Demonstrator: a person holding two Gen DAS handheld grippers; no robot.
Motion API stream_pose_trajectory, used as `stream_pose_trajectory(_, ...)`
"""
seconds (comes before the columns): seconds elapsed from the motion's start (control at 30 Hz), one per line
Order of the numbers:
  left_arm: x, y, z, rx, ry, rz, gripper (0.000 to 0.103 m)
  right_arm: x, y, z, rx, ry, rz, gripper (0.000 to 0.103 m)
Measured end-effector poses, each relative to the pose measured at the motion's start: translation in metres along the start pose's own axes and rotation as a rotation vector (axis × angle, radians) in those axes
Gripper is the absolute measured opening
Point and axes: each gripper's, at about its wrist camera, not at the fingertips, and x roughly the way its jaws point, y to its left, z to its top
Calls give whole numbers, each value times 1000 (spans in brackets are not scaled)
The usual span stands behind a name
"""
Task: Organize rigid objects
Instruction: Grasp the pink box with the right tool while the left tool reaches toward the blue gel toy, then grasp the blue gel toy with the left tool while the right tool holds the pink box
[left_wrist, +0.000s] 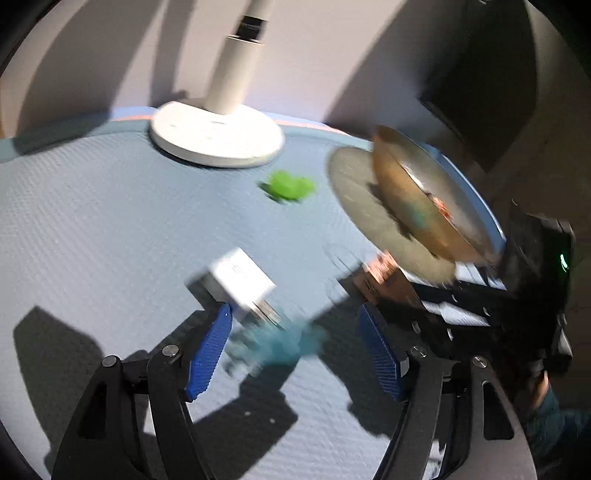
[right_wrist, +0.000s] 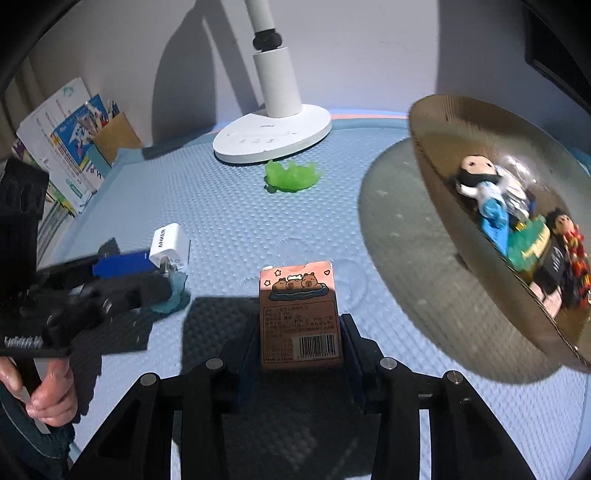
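- Far left in my right wrist view, booklets (right_wrist: 70, 147) and a brown pen holder (right_wrist: 114, 138) stand against the wall at the mat's (right_wrist: 229, 221) edge.
- A hand (right_wrist: 44, 387) at the lower left grips the handle of my left gripper (right_wrist: 159, 273), which reaches in from the left.
- In the left wrist view my left gripper (left_wrist: 295, 349) has its blue pads (left_wrist: 208, 350) spread apart, pressing on nothing; the view is blurred.
- A white charger (right_wrist: 168, 245) lies on the mat just ahead of that gripper's left pad, plug end toward the camera; whether the pad touches it I cannot tell.
- A small teal piece (left_wrist: 284, 343) lies on the mat between the open pads, right by the charger's plug.
- A white lamp (right_wrist: 273, 125) stands at the back of the mat, and a green piece (right_wrist: 291, 177) lies just in front of its base.
- My right gripper (right_wrist: 301, 343) is pinching a pink box (right_wrist: 299, 314) with a cartoon print and a barcode; both pads press on its sides near the barcode end, and the box points away from me over the mat.
- At the right a brown bowl (right_wrist: 443, 147) hangs tilted above its own shadow, with two figurines (right_wrist: 480, 181) and other small toys crowded in its lower part.
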Motion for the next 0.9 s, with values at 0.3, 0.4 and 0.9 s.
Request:
stream_pose_trajectory(0.3,9,-15,2,73,3,124,74,-5,1,-15,-6,-5,-6,40)
stream_pose_trajectory(0.4,16,-5,7,26,35,83,74,-6,0,-17,-10,-6,-9,40)
stream_pose_trajectory(0.9,1,-39,-22,62,-28,177,52,-23,16,-29,-93,-57,-73,40)
